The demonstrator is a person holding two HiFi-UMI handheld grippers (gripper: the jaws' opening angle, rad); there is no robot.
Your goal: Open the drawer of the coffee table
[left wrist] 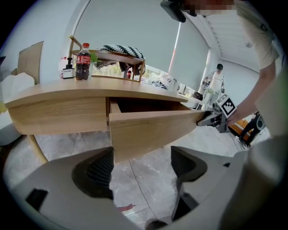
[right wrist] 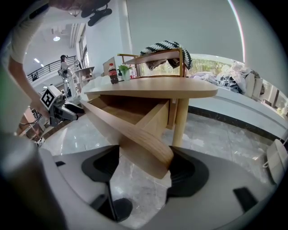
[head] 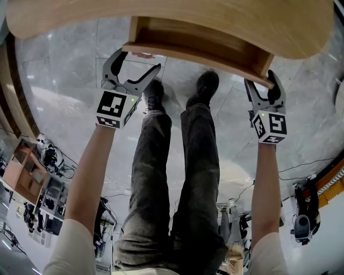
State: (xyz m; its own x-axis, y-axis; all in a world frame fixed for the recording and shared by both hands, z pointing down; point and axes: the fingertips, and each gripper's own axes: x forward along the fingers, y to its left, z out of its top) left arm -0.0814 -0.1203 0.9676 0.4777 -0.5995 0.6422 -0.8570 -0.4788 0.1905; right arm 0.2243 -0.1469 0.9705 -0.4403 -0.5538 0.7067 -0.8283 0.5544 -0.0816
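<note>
Closest in, looking down from the head camera, I see dark trousers (head: 177,177) and two black shoes (head: 207,86) on the grey marble floor (head: 64,64), running from 6 o'clock up to the centre. The forearms (head: 88,172) reach out on either side of them.

At about 10 o'clock the left gripper (head: 137,60) sits at the left front corner of the drawer (head: 204,53) with its fingers spread wide. In its own view that corner lies just beside the left pad (left wrist: 101,170). The rest of the gap between the pads shows only floor, so this gripper holds nothing.

At 2 o'clock the right gripper (head: 262,80) is at the opposite corner, its fingers narrower and closed on the end of the drawer front. Its own view shows the curved board filling the gap, pressed against the right pad (right wrist: 180,173).

The drawer itself is at 12 o'clock, standing out from under the coffee table (head: 161,16), its wooden inside open to view.

Farther off on the tabletop, at 11 o'clock in the left gripper view, stand a cola bottle (left wrist: 83,61) and a small dark bottle (left wrist: 68,72). A wooden rack (left wrist: 130,56) draped in striped knit is behind them.
</note>
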